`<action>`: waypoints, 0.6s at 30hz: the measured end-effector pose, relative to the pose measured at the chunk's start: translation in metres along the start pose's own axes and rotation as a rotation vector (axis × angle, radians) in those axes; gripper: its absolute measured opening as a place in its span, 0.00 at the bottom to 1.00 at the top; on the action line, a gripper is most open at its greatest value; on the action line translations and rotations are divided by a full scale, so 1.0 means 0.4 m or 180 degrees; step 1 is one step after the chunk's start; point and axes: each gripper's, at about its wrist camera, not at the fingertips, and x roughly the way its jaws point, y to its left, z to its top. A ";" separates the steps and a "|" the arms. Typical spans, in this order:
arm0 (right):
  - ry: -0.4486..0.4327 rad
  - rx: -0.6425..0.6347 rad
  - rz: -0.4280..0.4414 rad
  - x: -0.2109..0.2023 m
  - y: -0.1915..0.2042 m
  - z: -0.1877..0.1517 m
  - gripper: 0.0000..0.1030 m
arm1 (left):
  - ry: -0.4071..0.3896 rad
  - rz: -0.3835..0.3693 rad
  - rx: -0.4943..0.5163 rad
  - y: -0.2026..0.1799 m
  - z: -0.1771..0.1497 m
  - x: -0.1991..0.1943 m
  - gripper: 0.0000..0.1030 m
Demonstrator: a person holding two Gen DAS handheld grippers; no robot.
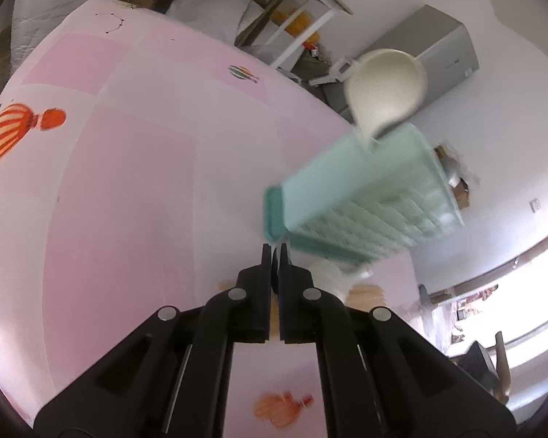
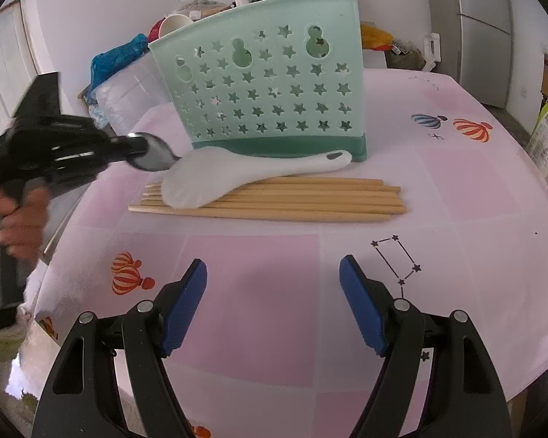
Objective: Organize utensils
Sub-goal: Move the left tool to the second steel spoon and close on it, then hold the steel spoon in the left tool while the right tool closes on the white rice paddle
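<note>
- Two claws are at work. The left claw (image 1: pixel 274 252) has its fingers pressed together, and the right wrist view shows what looks like a metal spoon (image 2: pixel 155 155) pinched at its tip. The spoon's bowl pokes out towards the white rice paddle (image 2: pixel 215 179).
- The right claw (image 2: pixel 272 273) stands wide apart and empty, low over the pink worktop (image 2: pixel 255 310) and well short of the utensils.
- A person's hand (image 2: pixel 18 219) grips the left tool's handle at the worktop's edge.
- The green holder (image 2: pixel 274 84) stands upright at the back, with a cream ladle (image 1: pixel 383 84) already sticking out of its top.
- The rice paddle lies across a bundle of chopsticks (image 2: pixel 310 204), just in front of the holder's base.
- Handling, as I judge it:
  - The spoon is stiff, thin and slick, so a pinch across its flat handle should hold. It may swivel if it is gripped far from its middle.
  - The paddle is light, rigid plastic, and its narrow handle near the holder is the better place to take it, not the broad blade.
  - The chopsticks are light, stiff and round. They will roll and scatter, so they are best clamped across the whole bundle near mid-length.
  - The holder looks light enough to tip if a utensil knocks its rim.
</note>
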 end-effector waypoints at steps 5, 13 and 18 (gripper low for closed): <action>-0.0098 -0.0128 0.0022 -0.025 0.013 0.009 0.71 | 0.0073 -0.0066 -0.0076 0.010 -0.073 -0.041 0.01; -0.0140 -0.1089 -0.0008 -0.031 0.144 0.003 0.71 | -0.0067 -0.0052 -0.0193 0.063 -0.150 -0.034 0.02; -0.0098 -0.1680 -0.0083 -0.022 0.215 -0.023 0.71 | -0.0225 -0.0080 -0.0106 0.071 -0.164 -0.035 0.02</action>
